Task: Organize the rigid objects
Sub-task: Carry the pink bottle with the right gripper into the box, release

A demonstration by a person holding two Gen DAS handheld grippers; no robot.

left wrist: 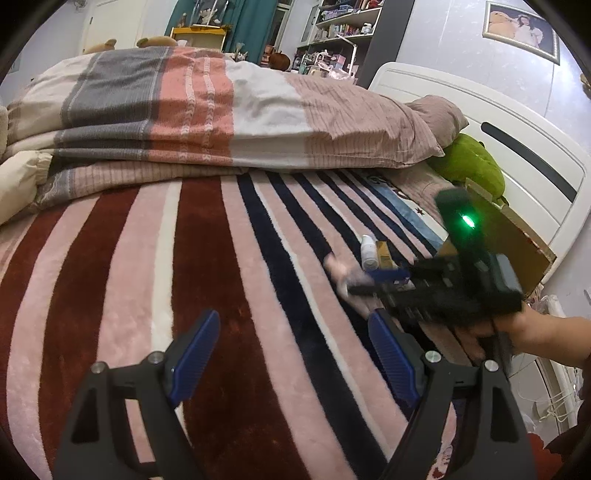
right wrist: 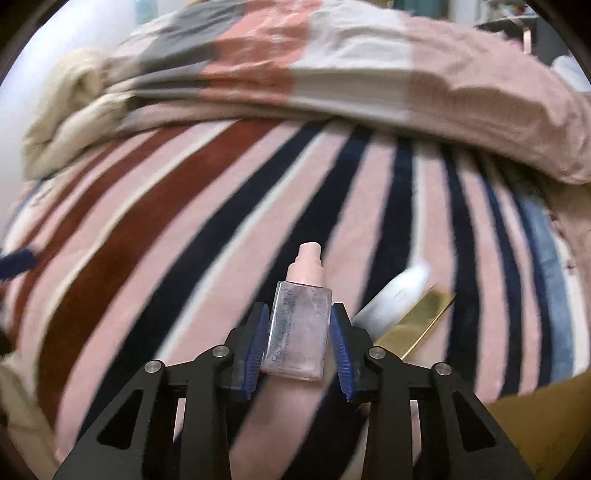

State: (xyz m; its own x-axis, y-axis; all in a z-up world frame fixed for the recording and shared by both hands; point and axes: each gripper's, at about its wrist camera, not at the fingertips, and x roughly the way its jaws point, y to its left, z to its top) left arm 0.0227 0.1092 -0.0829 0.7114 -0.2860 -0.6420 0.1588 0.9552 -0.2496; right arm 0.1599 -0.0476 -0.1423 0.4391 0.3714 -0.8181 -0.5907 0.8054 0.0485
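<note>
Right tongs (right wrist: 298, 343) gripping clear rectangular pink-capped bottle (right wrist: 298, 328), lower centre of right view; left view showing left tongs (left wrist: 291, 358) gaping open over striped plush blanket (left wrist: 155, 266).

A home bedroom: bed (left wrist: 258, 258), folded quilt (left wrist: 221, 110), headboard (left wrist: 498, 122), cluttered shelves (left wrist: 343, 29).
</note>
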